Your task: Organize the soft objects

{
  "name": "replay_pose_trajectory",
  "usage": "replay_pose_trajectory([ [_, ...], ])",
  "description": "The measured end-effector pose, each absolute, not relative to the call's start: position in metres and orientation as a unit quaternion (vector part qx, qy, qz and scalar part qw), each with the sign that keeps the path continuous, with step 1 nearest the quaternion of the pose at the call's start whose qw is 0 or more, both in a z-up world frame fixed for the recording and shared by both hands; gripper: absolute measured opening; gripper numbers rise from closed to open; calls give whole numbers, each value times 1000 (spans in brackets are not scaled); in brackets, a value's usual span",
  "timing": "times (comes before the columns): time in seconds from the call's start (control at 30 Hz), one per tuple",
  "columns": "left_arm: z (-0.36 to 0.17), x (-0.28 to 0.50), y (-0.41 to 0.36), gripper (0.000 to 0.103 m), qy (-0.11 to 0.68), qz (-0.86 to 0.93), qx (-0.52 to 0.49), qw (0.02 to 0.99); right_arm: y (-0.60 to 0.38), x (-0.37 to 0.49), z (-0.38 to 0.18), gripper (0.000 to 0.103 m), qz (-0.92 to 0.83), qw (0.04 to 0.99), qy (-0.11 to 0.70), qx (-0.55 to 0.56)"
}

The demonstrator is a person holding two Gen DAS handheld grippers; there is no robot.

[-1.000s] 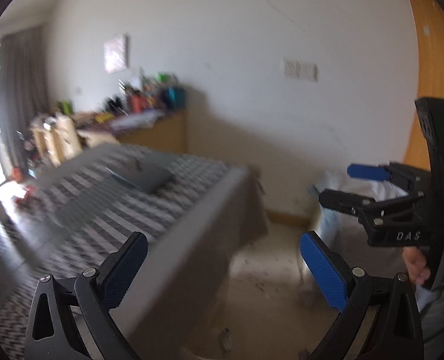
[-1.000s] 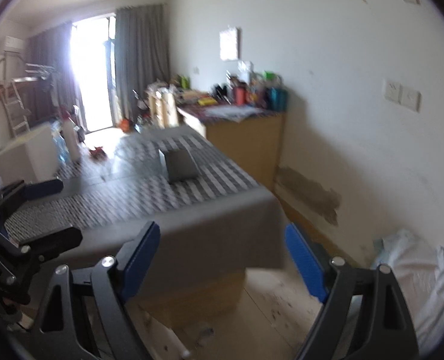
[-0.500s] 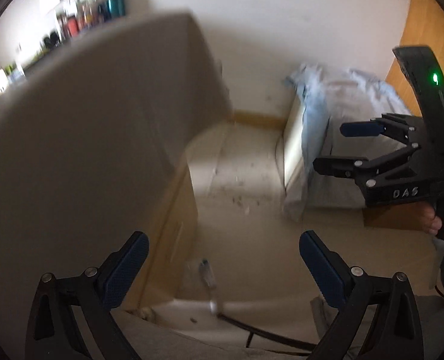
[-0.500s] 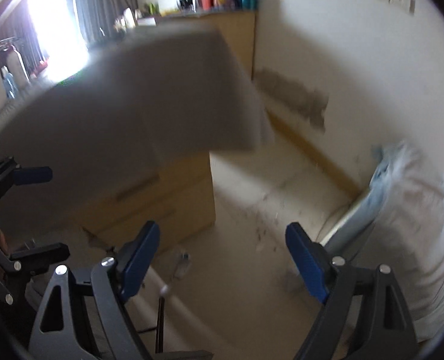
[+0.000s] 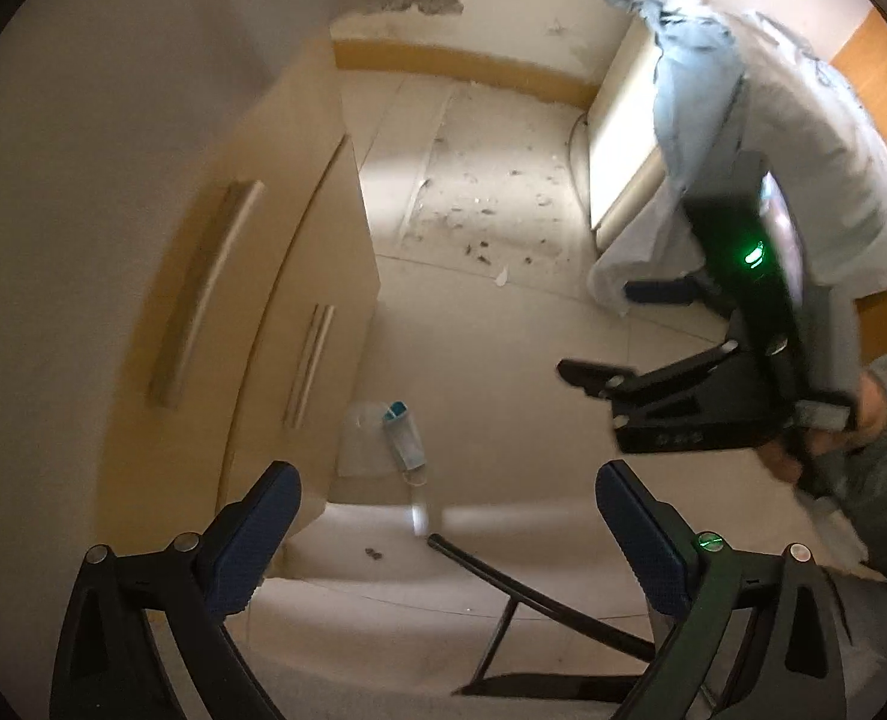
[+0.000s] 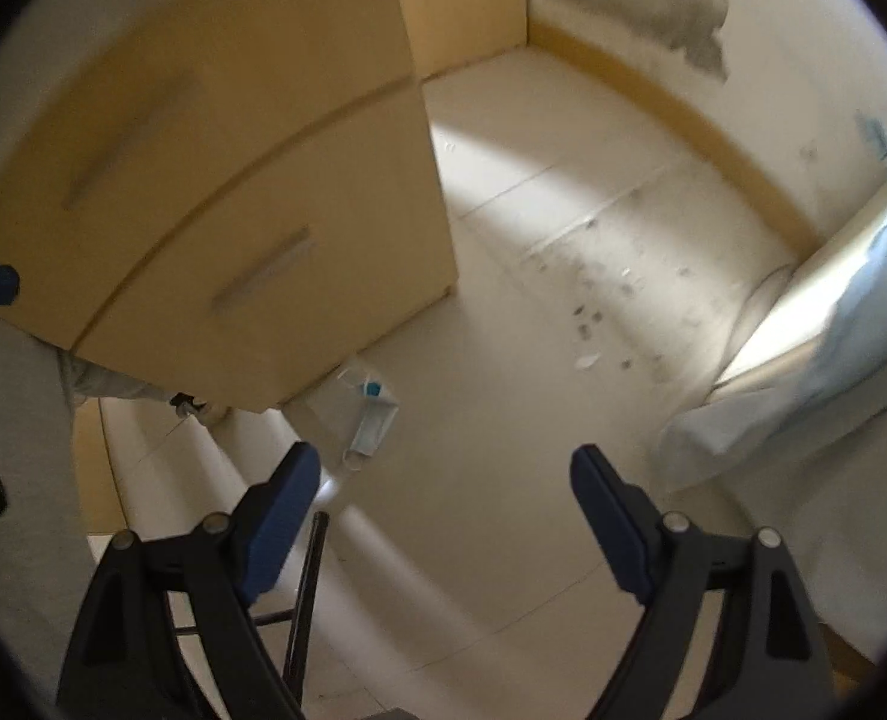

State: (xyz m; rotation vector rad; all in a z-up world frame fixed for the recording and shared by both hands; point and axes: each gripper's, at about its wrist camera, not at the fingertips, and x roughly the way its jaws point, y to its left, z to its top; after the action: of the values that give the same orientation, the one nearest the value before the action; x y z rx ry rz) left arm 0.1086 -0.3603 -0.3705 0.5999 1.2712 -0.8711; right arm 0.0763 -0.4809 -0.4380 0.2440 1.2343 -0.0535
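A light blue cloth [image 5: 743,120] lies crumpled over a low white block by the wall; in the right wrist view the cloth [image 6: 863,312] is at the right edge. A pale blue face mask [image 5: 404,438] lies on the floor beside a clear wrapper [image 5: 359,438]; the right wrist view shows the mask [image 6: 374,426] just beyond the gripper's left finger. My left gripper [image 5: 446,510] points down at the floor, open and empty. My right gripper [image 6: 446,480] is also open and empty; in the left wrist view the right gripper [image 5: 614,330] hangs in front of the cloth, held by a hand [image 5: 863,414].
A wooden drawer unit [image 5: 263,300] stands on the left, its corner close to the mask; the same unit [image 6: 263,240] fills the upper left of the right wrist view. A black metal frame [image 5: 533,594] crosses the floor below the grippers. Dirt specks [image 5: 485,228] mark the pale tiles.
Both grippers have sunk and tipped down: the views have swung from the striped bed and far wall to the floor. Their jaws have stayed open.
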Motion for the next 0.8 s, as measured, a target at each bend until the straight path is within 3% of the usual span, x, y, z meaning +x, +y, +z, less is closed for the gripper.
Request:
replay_pose_trajectory([
  [0.37,-401,118,-376,98,537,-429,296,663,-467,128,-575,88,-9,772,605,198],
  [0.43,-407,121,-380,98,533,-423,304,666,-458,136,-599,79,-4,756,622,205],
  [0.6,-420,135,-381,97,551,-392,309,669,-434,154,-645,71,9,736,643,214],
  [0.8,-434,124,-391,94,531,-383,365,662,-421,173,-684,71,3,726,652,220],
])
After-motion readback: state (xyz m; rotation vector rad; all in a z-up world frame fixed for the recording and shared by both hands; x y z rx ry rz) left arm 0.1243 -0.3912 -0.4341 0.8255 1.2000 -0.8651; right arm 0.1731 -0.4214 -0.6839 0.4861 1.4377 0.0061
